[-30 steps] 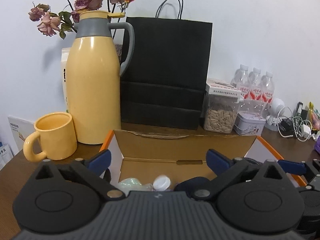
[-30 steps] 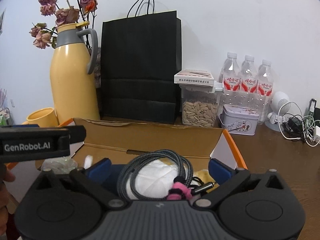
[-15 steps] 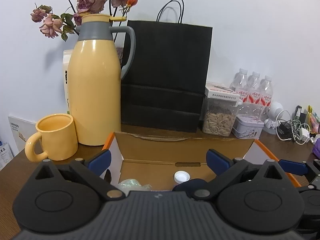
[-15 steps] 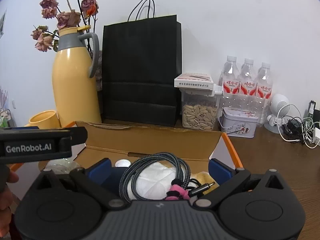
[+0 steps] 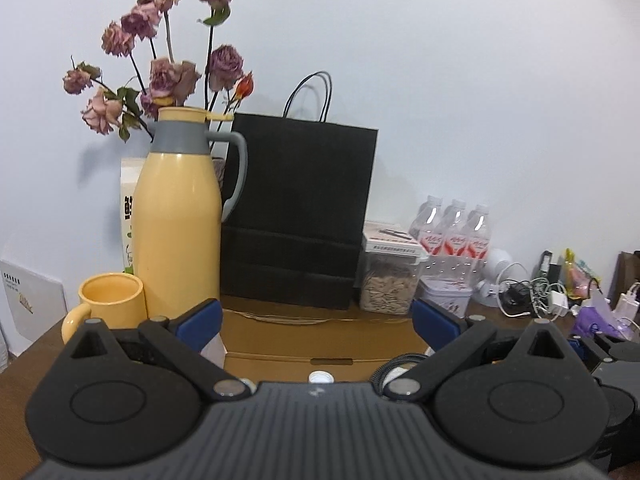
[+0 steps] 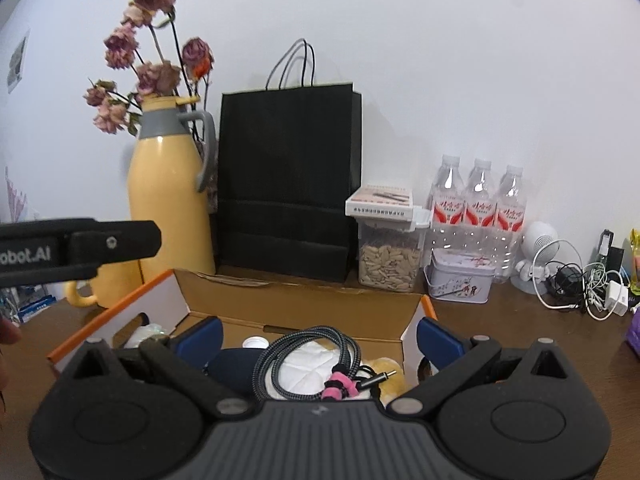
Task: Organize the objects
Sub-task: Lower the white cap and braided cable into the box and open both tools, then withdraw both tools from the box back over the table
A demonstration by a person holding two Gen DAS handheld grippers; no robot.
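An open cardboard box (image 6: 304,308) with orange-edged flaps sits on the brown table; it also shows in the left wrist view (image 5: 320,340). Inside lie a coiled braided cable (image 6: 312,344) with a pink tie, a white cloth (image 6: 304,364), a white bottle cap (image 6: 256,343) and a clear plastic item (image 6: 146,332). My right gripper (image 6: 318,336) is open and empty above the box. My left gripper (image 5: 316,320) is open and empty, held above the box's near side; its body (image 6: 76,246) shows at the left of the right wrist view.
A yellow thermos (image 5: 176,216) with dried roses and a yellow mug (image 5: 110,300) stand at the back left. A black paper bag (image 5: 300,216), a jar of seeds (image 6: 386,256), a tin (image 6: 460,282), three water bottles (image 6: 478,204) and tangled chargers (image 6: 588,288) line the wall.
Both grippers have risen and pulled back from the box, so the views now look higher up the wall. Both stay open and empty. The box contents have not moved.
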